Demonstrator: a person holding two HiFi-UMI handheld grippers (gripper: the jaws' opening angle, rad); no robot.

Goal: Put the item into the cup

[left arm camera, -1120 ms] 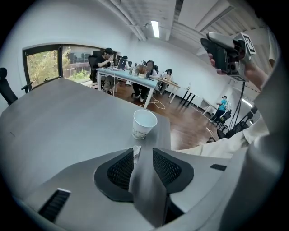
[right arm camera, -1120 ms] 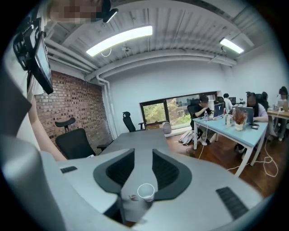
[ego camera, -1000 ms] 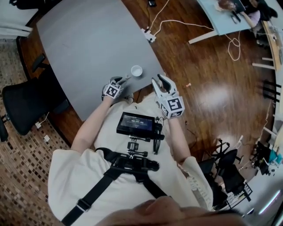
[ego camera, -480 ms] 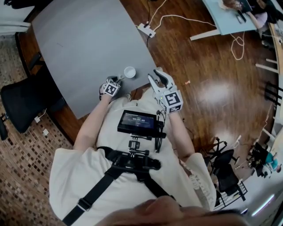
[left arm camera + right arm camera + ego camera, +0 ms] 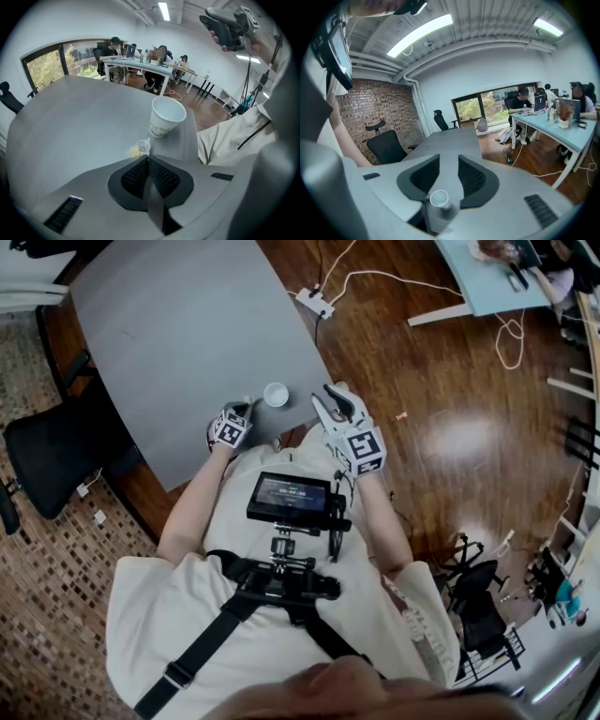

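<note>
A white paper cup [image 5: 276,394] [image 5: 166,116] stands upright near the front edge of the grey table [image 5: 187,324]. Just in front of it lies the item [image 5: 139,149], a small clear and yellowish thing. My left gripper [image 5: 148,157] [image 5: 240,412] is shut, pads pressed together, and its tips seem to nip the item's near edge. My right gripper [image 5: 329,400] [image 5: 449,161] hovers open to the right of the cup, past the table edge, with nothing held. In the right gripper view the cup [image 5: 439,199] shows down between the spread jaws.
A black office chair [image 5: 52,460] stands left of the table. A power strip [image 5: 315,304] with white cables lies on the wooden floor behind. A light blue desk [image 5: 487,277] with people is far right. A monitor [image 5: 289,500] hangs on my chest.
The left gripper moved slightly left and forward toward the item by the cup. The right gripper edged closer to the cup and stays open.
</note>
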